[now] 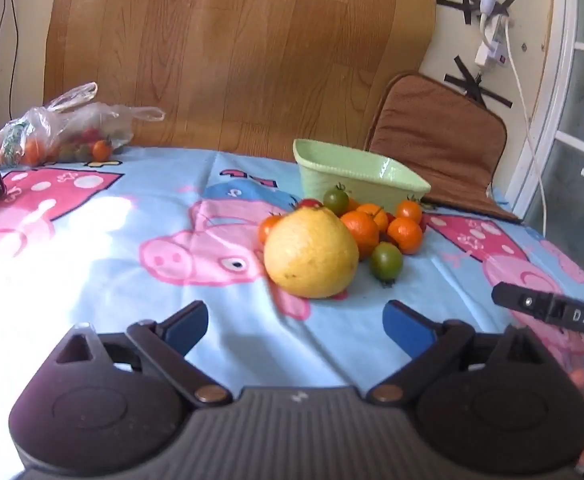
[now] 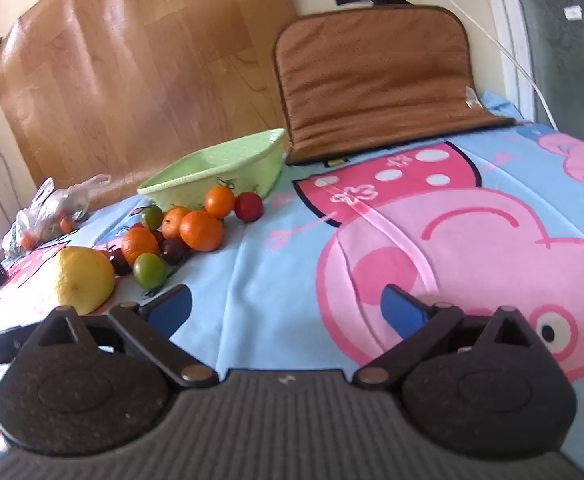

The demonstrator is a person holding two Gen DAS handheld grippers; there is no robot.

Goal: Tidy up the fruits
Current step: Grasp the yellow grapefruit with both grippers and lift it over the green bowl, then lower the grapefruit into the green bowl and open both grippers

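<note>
A: We log both grippers empty. The left gripper (image 1: 294, 326) has its jaws spread wide, nothing between them; the right gripper (image 2: 286, 310) likewise, wide and bare over the printed cloth (image 2: 252, 280) on the tabletop.

B: Where does the fruit sit for us?

A: The big yellow citrus (image 1: 311, 253) lies straight ahead of the left gripper, just beyond its fingertips and not touching them. Behind it, packed close, are the small oranges (image 1: 361, 229) and tomatoes, a green tomato (image 1: 386, 261) nearest on the right side. The green basket (image 1: 356, 178) stands behind the pile. From the right gripper the whole pile is ahead and off to the left.

B: Risks we see?

A: First, the citrus looks nearly as wide as our jaw span. If we come in off-centre, a pad likely strikes the rind and shoves it back into the pile, scattering the round pieces.

B: And they roll.

A: Yes, and the cloth is wrinkled, so a nudge could send one anywhere, perhaps off the edge. Second, the tomatoes are soft; we judge a hard squeeze could split one. Third, the two grippers are close: the right one's finger shows at the right edge of the left wrist view, so reaching together invites a clash.

B: The plastic bag (image 1: 72, 128) far ahead left?

A: Holds more fruit, well apart; contents partly hidden.
</note>
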